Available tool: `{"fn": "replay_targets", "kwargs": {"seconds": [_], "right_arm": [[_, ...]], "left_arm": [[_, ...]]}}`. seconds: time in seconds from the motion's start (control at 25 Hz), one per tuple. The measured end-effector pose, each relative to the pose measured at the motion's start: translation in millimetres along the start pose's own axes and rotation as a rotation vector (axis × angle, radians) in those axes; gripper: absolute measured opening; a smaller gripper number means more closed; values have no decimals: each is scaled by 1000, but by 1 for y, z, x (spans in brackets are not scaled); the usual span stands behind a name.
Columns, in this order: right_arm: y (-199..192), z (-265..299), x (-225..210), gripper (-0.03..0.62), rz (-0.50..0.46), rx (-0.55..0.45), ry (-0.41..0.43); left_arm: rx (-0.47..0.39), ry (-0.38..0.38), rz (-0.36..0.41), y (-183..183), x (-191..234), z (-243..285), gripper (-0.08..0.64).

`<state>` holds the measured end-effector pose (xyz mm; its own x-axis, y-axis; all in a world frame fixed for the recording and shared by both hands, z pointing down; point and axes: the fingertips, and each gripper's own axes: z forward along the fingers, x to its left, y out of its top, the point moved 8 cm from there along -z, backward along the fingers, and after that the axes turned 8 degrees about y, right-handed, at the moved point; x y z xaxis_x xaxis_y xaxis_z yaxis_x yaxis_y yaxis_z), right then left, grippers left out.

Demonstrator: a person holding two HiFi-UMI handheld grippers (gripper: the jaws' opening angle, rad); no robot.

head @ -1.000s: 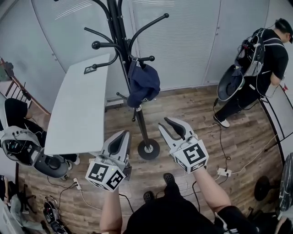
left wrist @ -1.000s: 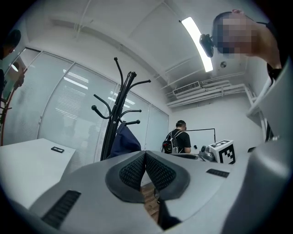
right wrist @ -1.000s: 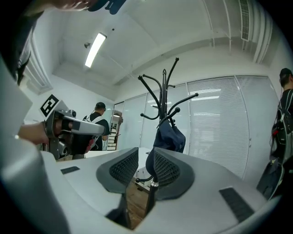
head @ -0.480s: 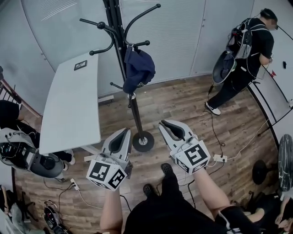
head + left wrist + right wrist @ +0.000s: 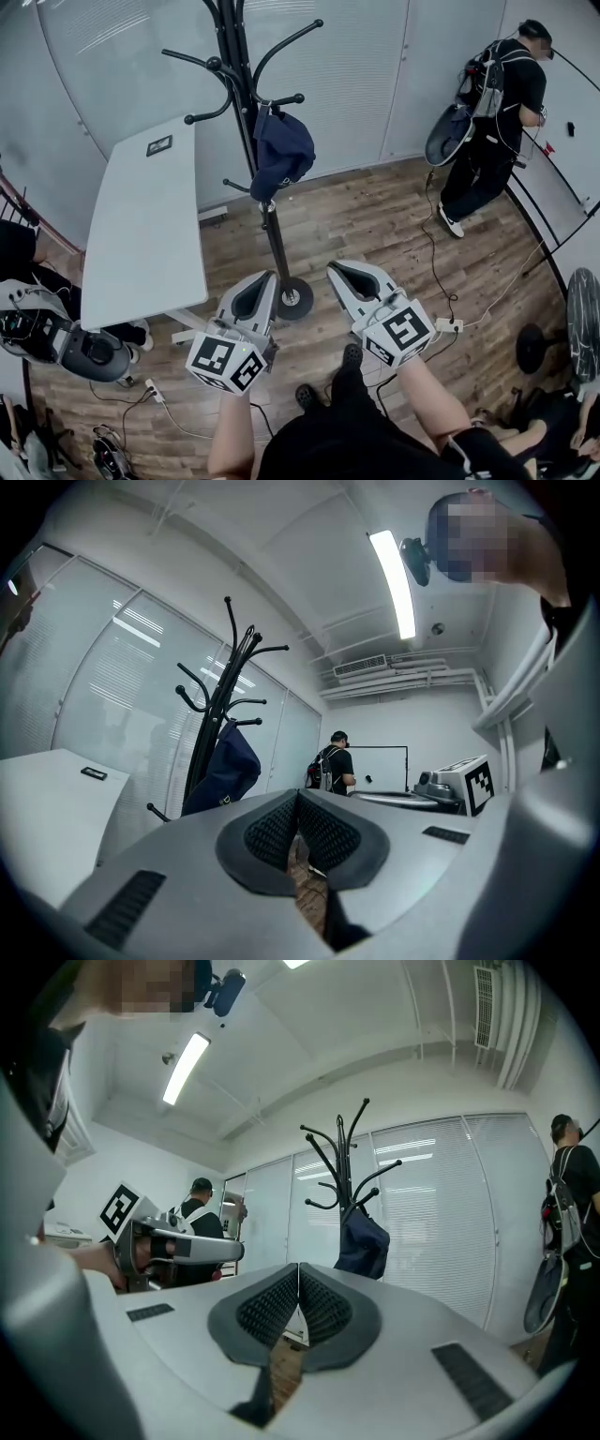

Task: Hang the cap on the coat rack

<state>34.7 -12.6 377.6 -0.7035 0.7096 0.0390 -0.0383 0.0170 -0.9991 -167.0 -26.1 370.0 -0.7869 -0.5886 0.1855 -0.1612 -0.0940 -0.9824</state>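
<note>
A dark blue cap [image 5: 281,155] hangs on a side hook of the black coat rack [image 5: 272,234], apart from both grippers. My left gripper [image 5: 265,278] is held low, near the rack's round base [image 5: 295,298], shut with nothing in it. My right gripper [image 5: 339,269] sits beside it; its jaws have just been closing and now stand shut on nothing. In the left gripper view the pads [image 5: 323,832] meet, and the cap [image 5: 225,766] hangs ahead to the left. In the right gripper view the pads [image 5: 267,1307] also meet, with the cap [image 5: 361,1241] ahead.
A long white table [image 5: 141,225] stands left of the rack. A person with a backpack [image 5: 487,112] stands at the back right. A grey machine [image 5: 56,337] sits on the floor at left. A power strip [image 5: 448,325] and cables lie on the wooden floor at right.
The right gripper's jaws went from wide open to shut, with nothing between them. Both grippers sit a little lower in the head view, and the rack appears further off.
</note>
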Motion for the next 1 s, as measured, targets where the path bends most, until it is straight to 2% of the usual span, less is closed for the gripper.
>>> {"fn": "replay_targets", "kwargs": {"seconds": [0.2, 0.52, 1.0], "right_arm": [[10, -5, -6, 31, -40, 0, -18], [6, 9, -23, 31, -25, -5, -41], [11, 16, -21, 31, -22, 2, -43]], "left_arm": [[8, -17, 14, 3, 2, 0, 15], [32, -35, 35, 0, 14, 22, 15], [38, -40, 50, 6, 18, 18, 15]]}}
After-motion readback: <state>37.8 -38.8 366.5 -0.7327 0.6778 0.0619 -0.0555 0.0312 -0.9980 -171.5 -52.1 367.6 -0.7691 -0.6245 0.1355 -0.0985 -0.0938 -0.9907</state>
